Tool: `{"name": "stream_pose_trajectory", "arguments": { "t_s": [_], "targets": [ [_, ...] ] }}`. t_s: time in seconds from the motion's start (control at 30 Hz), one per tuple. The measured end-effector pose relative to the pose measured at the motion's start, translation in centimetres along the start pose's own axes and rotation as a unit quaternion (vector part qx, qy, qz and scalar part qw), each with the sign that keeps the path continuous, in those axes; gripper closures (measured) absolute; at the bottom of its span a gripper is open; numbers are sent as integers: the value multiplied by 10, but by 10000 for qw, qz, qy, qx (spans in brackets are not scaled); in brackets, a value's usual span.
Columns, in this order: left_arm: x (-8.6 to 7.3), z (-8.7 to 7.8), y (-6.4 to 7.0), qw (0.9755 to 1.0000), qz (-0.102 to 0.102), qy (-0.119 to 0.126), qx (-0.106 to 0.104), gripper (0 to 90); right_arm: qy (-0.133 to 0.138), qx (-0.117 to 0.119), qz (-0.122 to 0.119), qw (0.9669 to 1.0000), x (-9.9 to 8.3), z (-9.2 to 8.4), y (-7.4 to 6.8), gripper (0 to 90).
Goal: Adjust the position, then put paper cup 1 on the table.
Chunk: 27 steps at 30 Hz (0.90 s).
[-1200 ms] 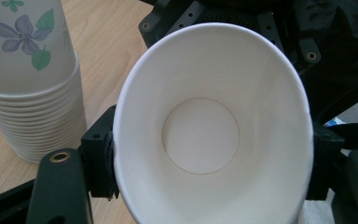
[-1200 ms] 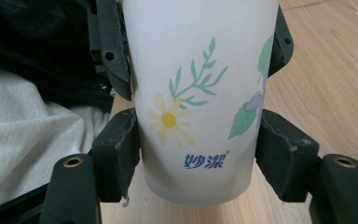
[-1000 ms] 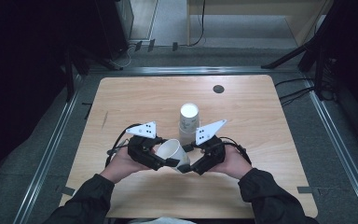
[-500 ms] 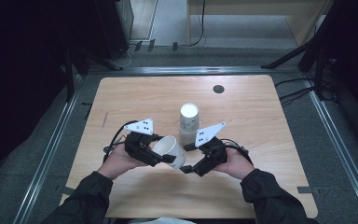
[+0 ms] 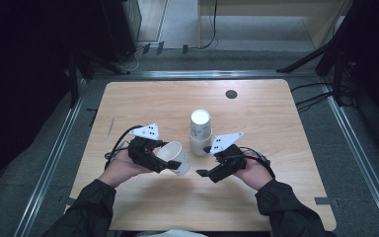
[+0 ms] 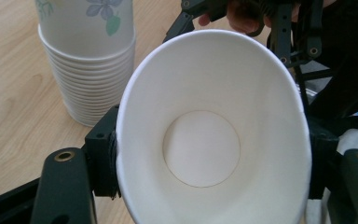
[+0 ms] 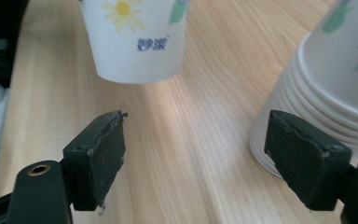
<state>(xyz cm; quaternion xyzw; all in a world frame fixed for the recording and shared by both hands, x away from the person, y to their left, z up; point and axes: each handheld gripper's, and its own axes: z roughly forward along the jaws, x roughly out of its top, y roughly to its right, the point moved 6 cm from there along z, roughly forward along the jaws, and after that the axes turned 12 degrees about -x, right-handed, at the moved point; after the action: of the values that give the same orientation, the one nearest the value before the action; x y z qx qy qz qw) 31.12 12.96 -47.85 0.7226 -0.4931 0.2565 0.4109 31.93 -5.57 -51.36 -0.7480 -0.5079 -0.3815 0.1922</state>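
Seen from above: a light wooden counter [image 5: 143, 103] with a stack of paper cups [image 5: 199, 132] standing upside down near its middle, floral print on the sides. Just in front of the stack, a single paper cup [image 5: 173, 157] lifted off the counter, tipped on its side, mouth toward the person.

Left gripper [image 5: 154, 157] clenched on that single cup, jaws pressing its wall from 2 opposite sides; in the left gripper view the rim [image 6: 213, 126] squeezed into an oval, white base visible deep inside. Right gripper [image 5: 205, 173] released, jaws just been spreading apart, nothing between them; bare wood between the 2 pads [image 7: 103, 154] in the right gripper view, the cup's printed base hanging just beyond, the stack [image 7: 335, 84] at the right edge.

Likely step in hand: 1 cup separated from the stack and handed over to the left gripper alone, ready to be set down.

To do it well:
- Keep the squeeze light; the rim already bent out of round, more pressure likely to crease the paper
- Turn the cup level before lowering, so base or rim meets the counter flat
- Pick a spot well apart from the stack, to avoid knocking it
- Hold the right gripper clear of the cup's path
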Motion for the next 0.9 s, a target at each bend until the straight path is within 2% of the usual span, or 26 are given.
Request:
{"name": "stream_pose_trajectory", "arguments": {
  "t_s": [0.13,0.17,0.47,0.53,0.9],
  "targets": [
    [0,0,0,10000,10,-31,-14,280,-138,-108,31,9998,-4,0,3,203],
    [-1,0,0,10000,15,-63,21,280,-240,-194,81,9995,-7,-2,4,204],
    [-6,-7,-10,9997,-109,-128,197,279,-334,-541,395,9972,-17,-17,9,205],
    [-6,-8,-11,9996,-148,-131,200,279,-352,-548,421,9970,-19,-19,9,205],
    [-17,-23,-30,9978,-381,-129,534,278,-496,-712,652,9941,-28,-20,22,206]
  ]
}}
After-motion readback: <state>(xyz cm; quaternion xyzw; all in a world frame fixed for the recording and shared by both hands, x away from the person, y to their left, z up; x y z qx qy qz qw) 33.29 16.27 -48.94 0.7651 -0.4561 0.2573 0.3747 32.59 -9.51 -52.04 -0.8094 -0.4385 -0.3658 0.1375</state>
